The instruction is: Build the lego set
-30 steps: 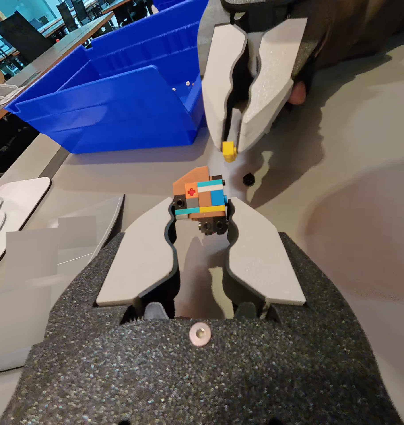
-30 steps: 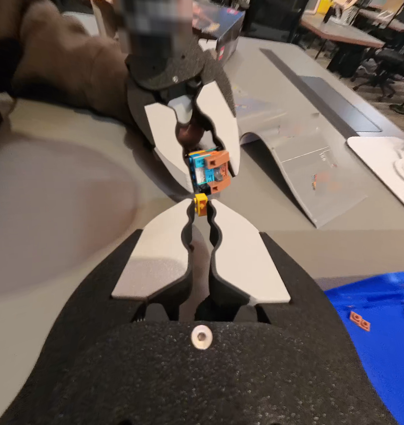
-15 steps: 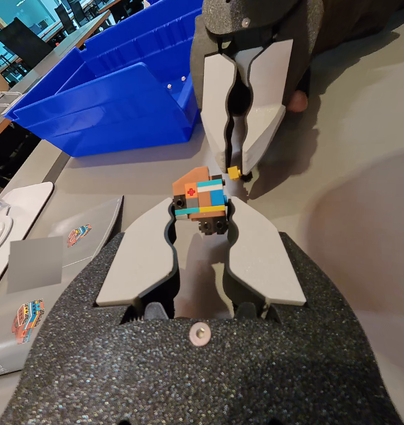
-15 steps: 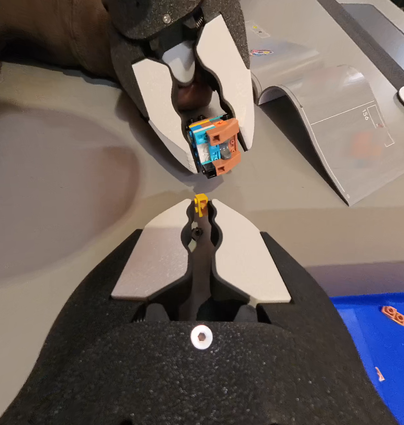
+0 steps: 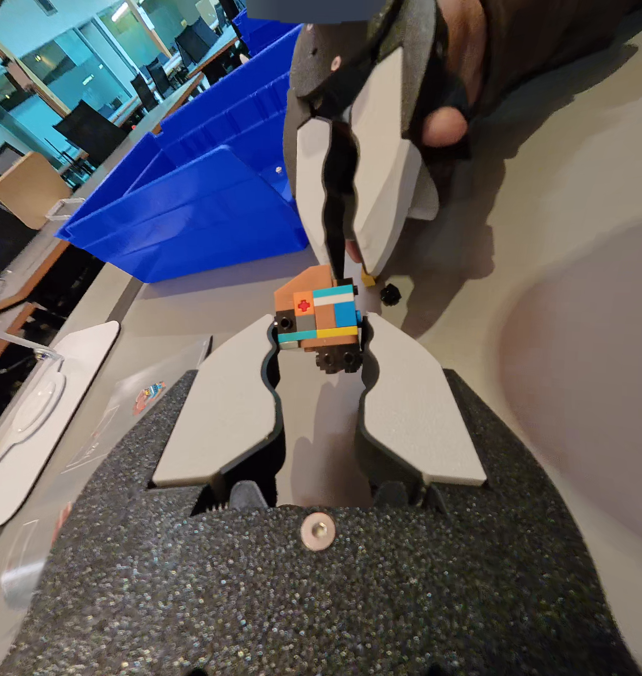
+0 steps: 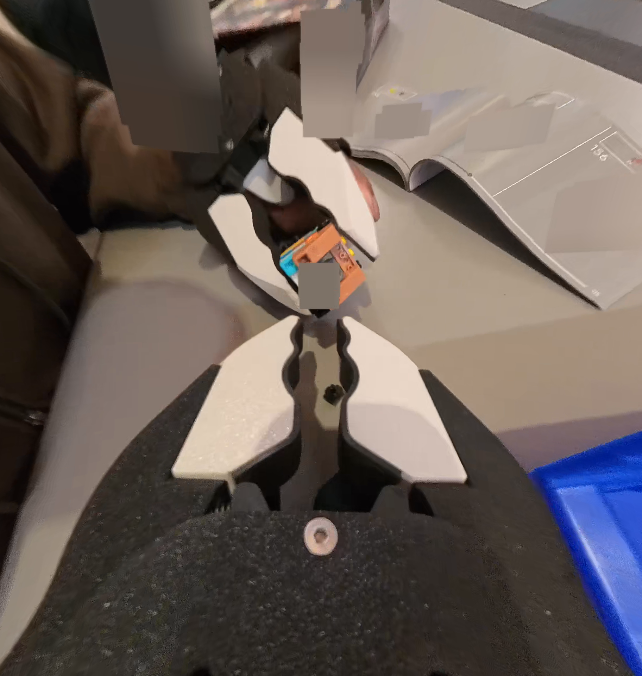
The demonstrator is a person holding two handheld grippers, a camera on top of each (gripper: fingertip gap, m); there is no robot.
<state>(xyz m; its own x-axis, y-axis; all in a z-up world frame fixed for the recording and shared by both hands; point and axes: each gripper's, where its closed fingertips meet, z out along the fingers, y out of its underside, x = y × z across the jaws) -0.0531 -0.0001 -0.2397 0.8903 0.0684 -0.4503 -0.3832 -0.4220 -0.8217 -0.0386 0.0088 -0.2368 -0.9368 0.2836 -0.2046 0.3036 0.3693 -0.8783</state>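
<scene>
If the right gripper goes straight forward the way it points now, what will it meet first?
Most likely the lego model, clamped in the left gripper directly ahead of the right gripper. They look almost touching, though depth is hard to judge.

1. The grey worktop [image 5: 568, 256] carries two blue plastic bins [image 5: 188, 226] at its far edge.
2. An open instruction booklet [image 6: 531, 183] lies flat on it.
3. A small black Lego piece [image 5: 390, 293] sits loose.
4. A yellow Lego piece [image 5: 367, 280] sits just beside that.
5. A white board [image 5: 38, 420] lies at the left.
</scene>
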